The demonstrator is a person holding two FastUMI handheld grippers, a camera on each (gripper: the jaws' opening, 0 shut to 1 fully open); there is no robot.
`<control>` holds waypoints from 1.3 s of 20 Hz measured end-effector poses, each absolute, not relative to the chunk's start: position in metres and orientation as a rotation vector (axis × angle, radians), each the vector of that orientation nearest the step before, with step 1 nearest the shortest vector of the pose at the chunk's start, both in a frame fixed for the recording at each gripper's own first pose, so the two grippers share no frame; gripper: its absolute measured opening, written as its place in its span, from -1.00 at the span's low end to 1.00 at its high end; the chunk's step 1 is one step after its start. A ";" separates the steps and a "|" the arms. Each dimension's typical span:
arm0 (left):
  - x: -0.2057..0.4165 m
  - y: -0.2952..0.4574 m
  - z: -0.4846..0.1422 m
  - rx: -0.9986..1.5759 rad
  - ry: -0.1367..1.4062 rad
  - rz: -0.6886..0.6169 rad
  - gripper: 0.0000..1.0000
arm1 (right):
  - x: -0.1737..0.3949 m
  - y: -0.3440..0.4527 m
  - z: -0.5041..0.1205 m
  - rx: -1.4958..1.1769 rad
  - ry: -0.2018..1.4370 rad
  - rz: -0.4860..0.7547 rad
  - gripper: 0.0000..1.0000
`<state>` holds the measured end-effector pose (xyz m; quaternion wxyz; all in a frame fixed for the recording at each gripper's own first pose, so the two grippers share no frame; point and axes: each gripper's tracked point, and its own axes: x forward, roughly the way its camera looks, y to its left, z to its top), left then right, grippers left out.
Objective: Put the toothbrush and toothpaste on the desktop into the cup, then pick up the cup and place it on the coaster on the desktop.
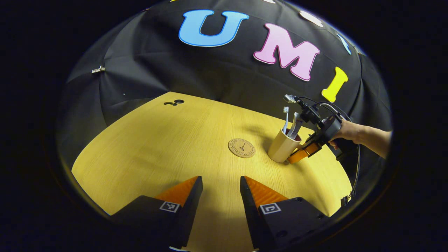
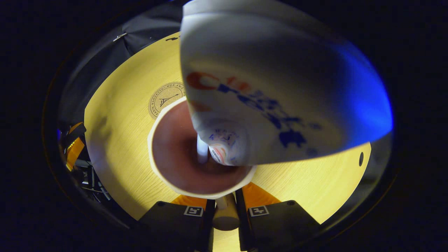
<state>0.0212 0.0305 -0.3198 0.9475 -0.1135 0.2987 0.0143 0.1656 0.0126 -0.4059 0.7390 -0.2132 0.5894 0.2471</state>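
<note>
Yellow wood-grain desktop [image 1: 147, 150] runs out to the black cloth wall of the booth. Nearest in the left gripper view, the left gripper [image 1: 221, 196] hangs over bare wood at 6 o'clock, its fingers spread wide with nothing between them. Farther out, near the middle, lies the round cork coaster [image 1: 241, 148], flat and unoccupied. Just beyond it toward 3 o'clock stands the beige cup [image 1: 282, 147], close beside the coaster but apart from it, with the toothbrush [image 1: 286, 117] and the toothpaste tube [image 1: 295, 126] already standing in it. A hand [image 1: 350, 132] holds the right gripper [image 1: 301, 153] low against the cup's far side.

In the right gripper view, the right gripper [image 2: 225, 210] has its fingers drawn close on what looks like the cup's handle [image 2: 225, 217] at 6 o'clock, and both seem to press on it. The cup's rim [image 2: 157, 115] sits just above, the tube [image 2: 280, 87] looms huge, and the coaster [image 2: 164, 99] shows at 10 o'clock.

By my judgement the lift to the coaster remains. A grip on the handle alone could let the cup swing or tip, and the tall, top-heavy tube could then lean out or spill.
</note>
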 end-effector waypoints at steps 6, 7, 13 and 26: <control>0.020 0.038 -0.312 -0.237 0.590 0.010 0.36 | 0.170 0.021 -0.392 -0.459 1.255 0.513 -0.44; 0.019 0.040 -0.310 -0.240 0.585 0.008 0.36 | 0.171 0.025 -0.389 -0.449 1.247 0.508 -0.36; 0.013 0.050 -0.306 -0.250 0.574 -0.011 0.36 | 0.172 0.046 -0.381 -0.444 1.221 0.497 -0.35; 0.001 0.083 -0.305 -0.264 0.564 0.001 0.36 | 0.178 0.090 -0.381 -0.435 1.205 0.510 -0.43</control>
